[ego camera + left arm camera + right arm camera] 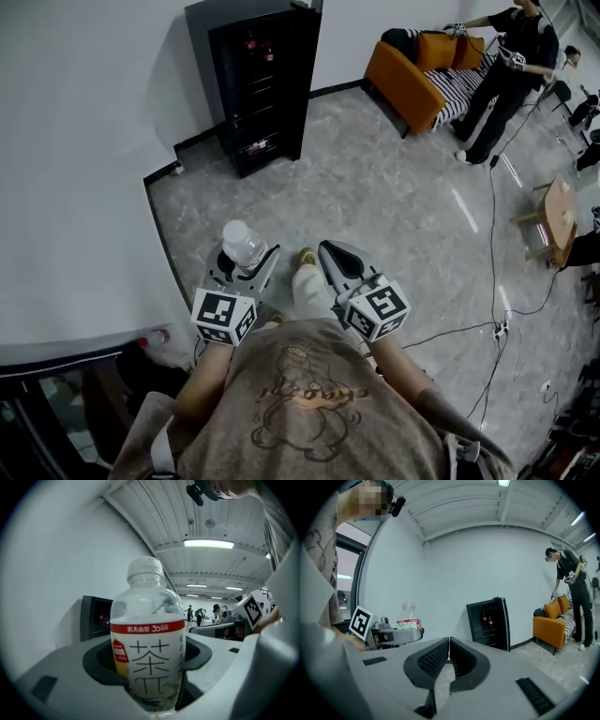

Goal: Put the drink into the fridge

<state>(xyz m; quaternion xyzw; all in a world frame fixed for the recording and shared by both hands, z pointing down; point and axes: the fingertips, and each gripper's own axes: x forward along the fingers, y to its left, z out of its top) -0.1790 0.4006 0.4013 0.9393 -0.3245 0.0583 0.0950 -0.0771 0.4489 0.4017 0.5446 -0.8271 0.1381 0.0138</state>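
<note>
A clear tea bottle [150, 641] with a red-banded white label and a white cap stands upright between the jaws of my left gripper [246, 261], which is shut on it. From above the bottle [244, 244] shows its cap, and from the right gripper view it [408, 616] rises over the left gripper. My right gripper [449, 649] is shut with nothing in it; in the head view it [330, 253] hangs beside the left one. The black glass-door fridge [258, 84] stands against the far wall, door closed, with bottles inside [489, 623].
An orange sofa [427, 70] sits at the back right, with a person [506, 75] standing by it. A small wooden table [560, 211] is at the right. Cables [492, 281] run over the grey marble floor. A white wall runs along the left.
</note>
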